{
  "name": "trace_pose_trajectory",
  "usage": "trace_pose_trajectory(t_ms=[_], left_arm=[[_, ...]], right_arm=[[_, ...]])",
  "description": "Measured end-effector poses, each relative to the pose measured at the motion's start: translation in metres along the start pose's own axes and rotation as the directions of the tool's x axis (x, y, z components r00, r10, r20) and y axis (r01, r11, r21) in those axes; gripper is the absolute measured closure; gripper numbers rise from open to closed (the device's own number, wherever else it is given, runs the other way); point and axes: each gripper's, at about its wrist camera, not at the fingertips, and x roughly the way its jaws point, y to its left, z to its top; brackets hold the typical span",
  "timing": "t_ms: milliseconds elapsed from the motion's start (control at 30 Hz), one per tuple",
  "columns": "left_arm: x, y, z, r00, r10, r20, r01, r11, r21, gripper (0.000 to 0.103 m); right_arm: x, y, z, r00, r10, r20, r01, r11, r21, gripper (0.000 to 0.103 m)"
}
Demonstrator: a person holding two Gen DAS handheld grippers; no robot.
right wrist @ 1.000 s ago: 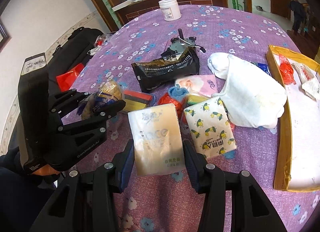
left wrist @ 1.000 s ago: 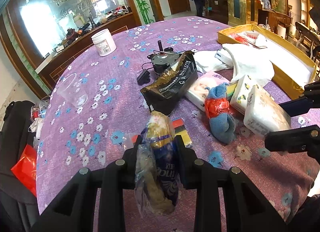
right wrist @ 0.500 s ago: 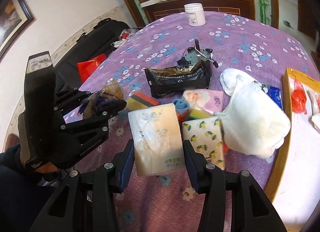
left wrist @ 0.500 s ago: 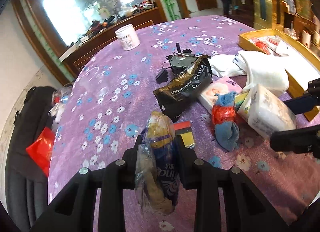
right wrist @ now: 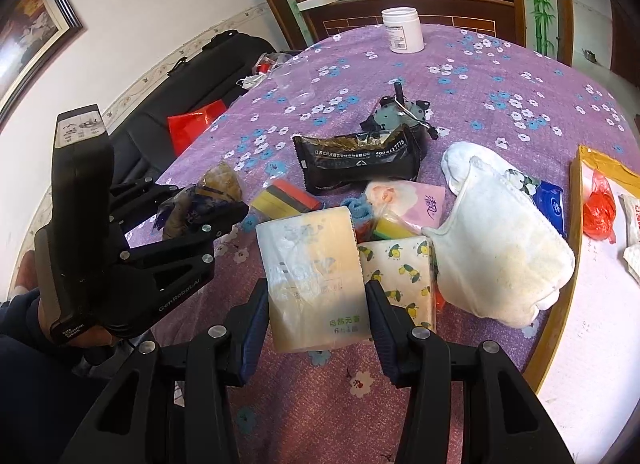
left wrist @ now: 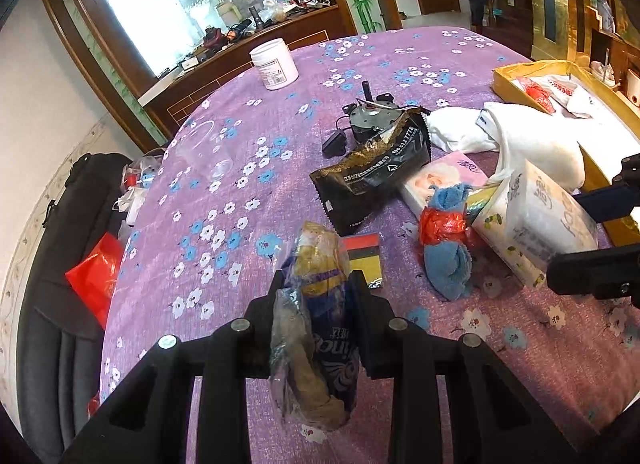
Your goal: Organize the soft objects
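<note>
Left tool (left wrist: pixel 316 300) pinching crumpled blue wrapper (left wrist: pixel 320 344), right tool (right wrist: pixel 316 304) pinching tissue pack (right wrist: pixel 316 276), both apparently above bare purple tablecloth (right wrist: pixel 500 75) near its edge.

Left gripper (left wrist: pixel 316 304), hand-held, with jaws closed on a crumpled blue-and-tan packet (left wrist: pixel 316 344) held upright between them. Right gripper (right wrist: pixel 318 318) with jaws closed on the sides of a pale tissue pack (right wrist: pixel 316 280), lengthwise along the fingers (right wrist: pixel 256 328). The left gripper lies forward and left of the right, the two well apart
</note>
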Motion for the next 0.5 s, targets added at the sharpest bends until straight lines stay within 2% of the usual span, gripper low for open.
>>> trace_pose_trajectory(t_ms=[500], left_arm=[[0.0056,0.0104,0.0013,0.999,0.006,-0.035,-0.006,1.0,-0.022,0.074]], right_arm=[[0.0069,0.0083,0.0096,0.999,-0.025,-0.025,0.024,0.999,-0.035,0.051]])
